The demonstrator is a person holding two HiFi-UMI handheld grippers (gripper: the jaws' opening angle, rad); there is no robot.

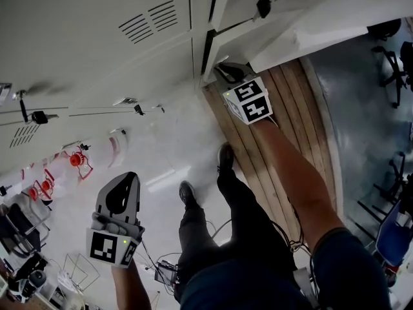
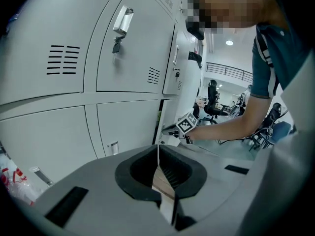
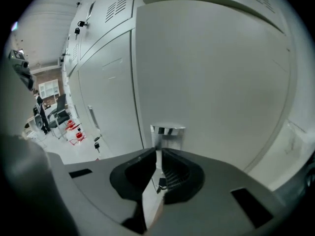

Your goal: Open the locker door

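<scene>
Right gripper [image 3: 158, 150]: jaws nipped on the chrome handle [image 3: 167, 132], at their tips.
Locker door [image 3: 211, 73]: straight ahead; handle near its edge.
Left gripper [image 2: 158, 147]: clenched, empty, well apart.

pale glossy floor [image 1: 161, 154] underfoot, wooden plank platform [image 1: 297, 115] off to the right, grey floor [image 1: 368, 121] beyond it with black office chairs [image 1: 393, 60]; round ceiling light [image 2: 229, 43] glowing above a railing [image 2: 231, 72].

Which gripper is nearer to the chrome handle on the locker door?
Right. The right gripper sits at the chrome handle, jaws either side of it; the left gripper hangs low over the floor, away from the locker door.
</scene>
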